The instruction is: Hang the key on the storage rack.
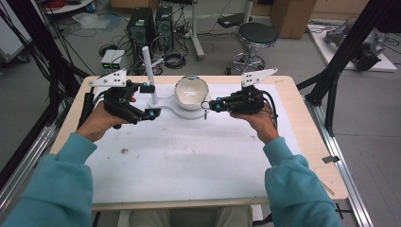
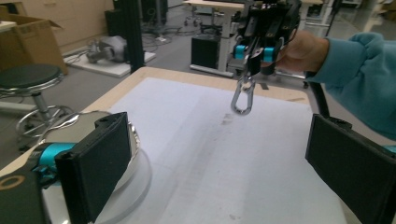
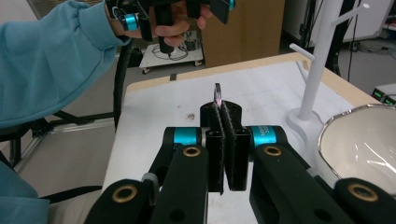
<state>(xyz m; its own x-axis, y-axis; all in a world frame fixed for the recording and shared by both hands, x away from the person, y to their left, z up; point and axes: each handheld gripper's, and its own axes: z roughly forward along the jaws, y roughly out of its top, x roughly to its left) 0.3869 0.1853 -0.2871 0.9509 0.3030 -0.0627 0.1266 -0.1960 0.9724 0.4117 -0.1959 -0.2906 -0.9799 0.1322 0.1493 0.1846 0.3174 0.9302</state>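
Plainly, the small silver carabiner point(image 2: 243, 97) hung from the right gripper point(image 1: 211, 106), its upper end pinched between that gripper's jaws and its loop dangling free above the white mat point(image 1: 189, 156). In the right gripper view the two black jaws stood pressed together with only the thin metal edge of the carabiner point(image 3: 217, 94) poking out past their tips. In the high view the clip point(image 1: 206, 109) sat just beside the white base of the stand point(image 1: 150, 78), near the rim of the bowl point(image 1: 191, 92).

The left gripper point(image 1: 150, 100) was held opposite, its jaws spread wide apart with nothing between them; in the left gripper view the two black pads stood far to either side, the one at that view's left edge just in front of the round white base and the bowl's shiny rim point(image 2: 79, 122). Both grippers faced each other across the bowl, well apart.

The bowl, white inside with a silvery edge point(image 3: 362, 140), rested on the stand's flat base, beside the upright white post with its short pegs point(image 3: 320, 56). The mat covered most of the pale wooden worktop point(image 1: 312, 142) and bore a few dark smudges. Teal sleeves point(image 1: 298, 189) reached in from the near edge. Beyond the worktop stood a black stool point(image 1: 257, 35), computer towers point(image 1: 151, 26) and cardboard boxes point(image 1: 293, 16).
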